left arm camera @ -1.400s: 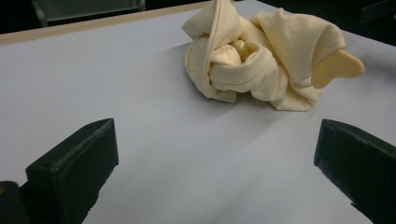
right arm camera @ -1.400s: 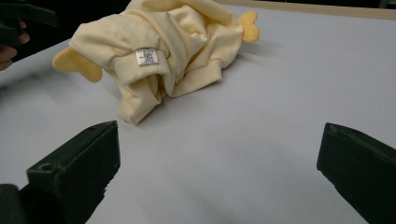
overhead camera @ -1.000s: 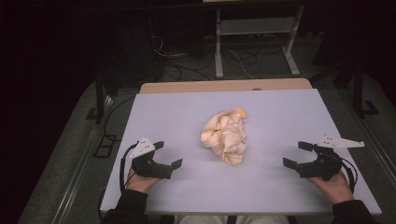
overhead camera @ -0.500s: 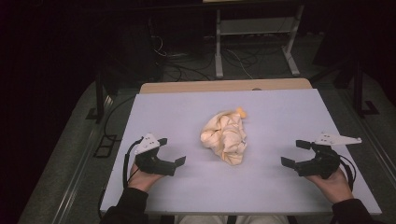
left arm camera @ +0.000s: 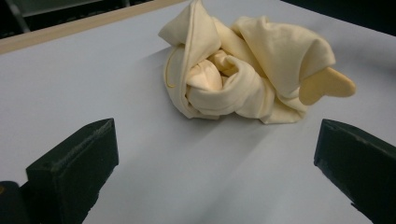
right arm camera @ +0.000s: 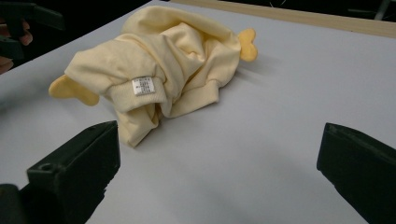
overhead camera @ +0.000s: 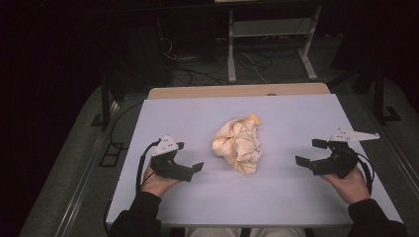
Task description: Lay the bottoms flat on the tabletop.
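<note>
Dark floor and a tangle of cables surround the pale grey counter, whose far edge shows a strip of bare wood. Behind it stands a light metal frame on the floor.

Near the middle of the counter lies a crumpled pale yellow garment, bunched into a loose heap. From the left gripper view, the garment is twisted into folds, with a darker yellow rounded flap sticking out at one side. From the right gripper view, a white label sits on a ribbed cuff of the garment, and two darker yellow flaps poke out at opposite ends.

The left gripper rests low at the near left of the counter, held by a hand in a dark sleeve. Its jaws stand wide apart and empty, pointed toward the garment but well apart from it. The right gripper sits at the near right, held by the other hand, with a grey three-cornered plate on top. Its jaws are also spread wide and hold nothing, aimed at the garment from the opposite side, with bare counter between them and the cloth.
</note>
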### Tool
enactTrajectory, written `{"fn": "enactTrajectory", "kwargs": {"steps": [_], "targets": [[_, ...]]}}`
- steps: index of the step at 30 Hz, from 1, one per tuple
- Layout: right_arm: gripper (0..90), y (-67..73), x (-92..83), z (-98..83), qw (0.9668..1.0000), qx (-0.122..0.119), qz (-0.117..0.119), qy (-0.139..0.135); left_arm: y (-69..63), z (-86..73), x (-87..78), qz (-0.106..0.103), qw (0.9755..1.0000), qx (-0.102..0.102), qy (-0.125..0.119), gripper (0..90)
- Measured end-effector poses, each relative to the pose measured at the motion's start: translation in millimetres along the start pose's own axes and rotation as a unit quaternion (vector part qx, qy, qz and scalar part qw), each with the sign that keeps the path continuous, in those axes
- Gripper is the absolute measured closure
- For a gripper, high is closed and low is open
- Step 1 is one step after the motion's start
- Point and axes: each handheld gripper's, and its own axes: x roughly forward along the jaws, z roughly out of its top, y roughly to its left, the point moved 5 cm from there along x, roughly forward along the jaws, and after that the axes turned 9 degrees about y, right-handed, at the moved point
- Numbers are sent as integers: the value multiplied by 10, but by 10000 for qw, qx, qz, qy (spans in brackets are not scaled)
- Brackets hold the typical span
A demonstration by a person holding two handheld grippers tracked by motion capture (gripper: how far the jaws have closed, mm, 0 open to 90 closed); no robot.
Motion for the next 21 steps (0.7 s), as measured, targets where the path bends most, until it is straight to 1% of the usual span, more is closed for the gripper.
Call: {"fn": "enactTrajectory", "kwargs": {"steps": [8, 11, 16, 21], "targets": [[0, -39, 7, 141, 10000, -33, 44, 50, 56, 80, -8, 1, 10000, 20, 28, 0], [0, -45, 29, 204, 9999, -102, 41, 101, 90, 136, -22, -3, 10000, 65, 59, 0], [0, -59, 66, 254, 9998, -149, 22, 135, 128, 200, -18, -25, 9999, 99, 99, 0], [0, -78, 102, 285, 9998, -141, 26, 171, 153, 243, -2, -31, 9999, 93, 104, 0]]}}
